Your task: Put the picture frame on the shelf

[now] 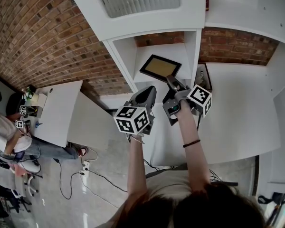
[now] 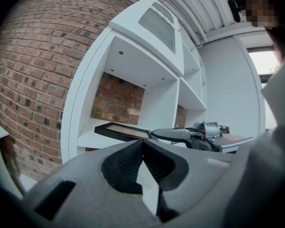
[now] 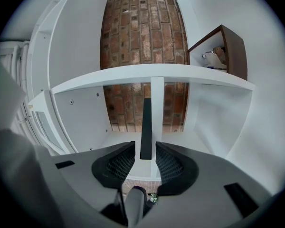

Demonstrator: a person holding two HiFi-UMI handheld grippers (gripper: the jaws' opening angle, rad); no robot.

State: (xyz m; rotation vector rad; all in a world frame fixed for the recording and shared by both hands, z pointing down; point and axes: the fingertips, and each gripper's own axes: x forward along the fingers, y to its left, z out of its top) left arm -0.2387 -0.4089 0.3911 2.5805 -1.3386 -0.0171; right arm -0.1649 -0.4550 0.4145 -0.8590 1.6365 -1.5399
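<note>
The picture frame (image 1: pixel 160 67), black-edged with a tan face, lies nearly flat in the white shelf's (image 1: pixel 190 56) open compartment; in the left gripper view the picture frame (image 2: pixel 123 130) sits just over the compartment floor. My right gripper (image 1: pixel 171 80) is at its near edge. In the right gripper view the frame (image 3: pixel 146 122) shows edge-on between the right gripper's (image 3: pixel 145 147) jaws, with a gap on each side, so the gripper is open. My left gripper (image 1: pixel 151 90) hangs to the left and lower, and the left gripper (image 2: pixel 142 142) is shut and empty.
A brick wall (image 1: pixel 47 42) backs the shelf unit. A brown open box (image 1: pixel 203 75) stands right of the compartment on a white counter (image 1: pixel 237 113). A white table (image 1: pixel 61 110), a seated person (image 1: pixel 9 137) and floor cables (image 1: pixel 85 167) are at left.
</note>
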